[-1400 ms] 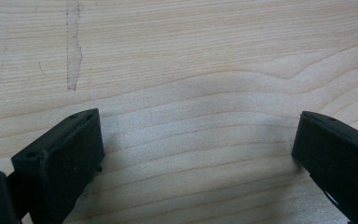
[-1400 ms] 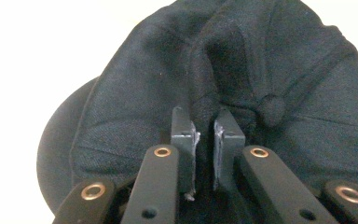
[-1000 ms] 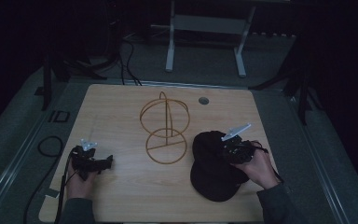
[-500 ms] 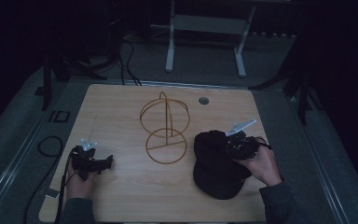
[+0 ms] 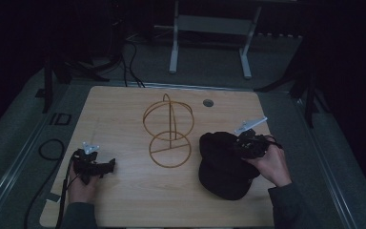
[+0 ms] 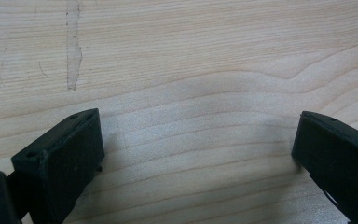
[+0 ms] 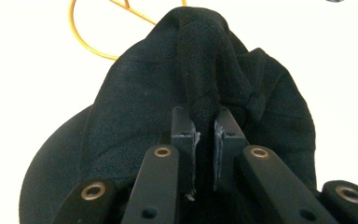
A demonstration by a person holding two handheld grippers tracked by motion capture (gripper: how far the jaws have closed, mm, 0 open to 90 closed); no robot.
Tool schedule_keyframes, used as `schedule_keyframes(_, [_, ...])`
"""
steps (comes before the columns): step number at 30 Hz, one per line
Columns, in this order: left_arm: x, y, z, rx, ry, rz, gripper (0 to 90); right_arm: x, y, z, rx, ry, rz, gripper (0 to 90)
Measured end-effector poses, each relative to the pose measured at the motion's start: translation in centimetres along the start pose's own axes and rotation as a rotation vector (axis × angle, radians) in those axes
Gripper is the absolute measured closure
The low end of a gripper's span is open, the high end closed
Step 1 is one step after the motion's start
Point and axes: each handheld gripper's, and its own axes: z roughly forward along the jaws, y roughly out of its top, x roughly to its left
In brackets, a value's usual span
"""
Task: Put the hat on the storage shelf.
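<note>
A black cap point(image 5: 221, 164) lies on the wooden table point(image 5: 124, 114) at the right, its brim toward the near edge. My right gripper point(image 5: 244, 145) is shut on a fold of the cap's crown point(image 7: 200, 79); the cloth is pinched up between the jaws point(image 7: 203, 135). A gold wire stand point(image 5: 167, 131) with a round base and a looped top stands at the table's middle. My left gripper point(image 5: 106, 165) rests low at the near left, open, its two pads point(image 6: 60, 158) wide apart over bare wood.
A small round grommet point(image 5: 208, 102) sits in the tabletop at the far right. Cables point(image 5: 47, 148) trail on the grey floor left of the table. A metal frame point(image 5: 209, 24) stands beyond the far edge.
My right gripper has shifted slightly right and away, drawing the cap's crown with it. The left gripper has stayed put.
</note>
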Motion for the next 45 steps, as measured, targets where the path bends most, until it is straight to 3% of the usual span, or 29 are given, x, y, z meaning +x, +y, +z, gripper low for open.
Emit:
schedule_keyframes(34, [0.0,0.0,0.0,0.000,0.000,0.002,1.8,-2.5,2.9,-3.3,-0.041,-0.043,0.007,81.6])
schedule_keyframes(45, [0.0,0.0,0.0,0.000,0.000,0.001,1.8,-3.7,4.1,-4.6,-0.071,-0.032,-0.004,81.6])
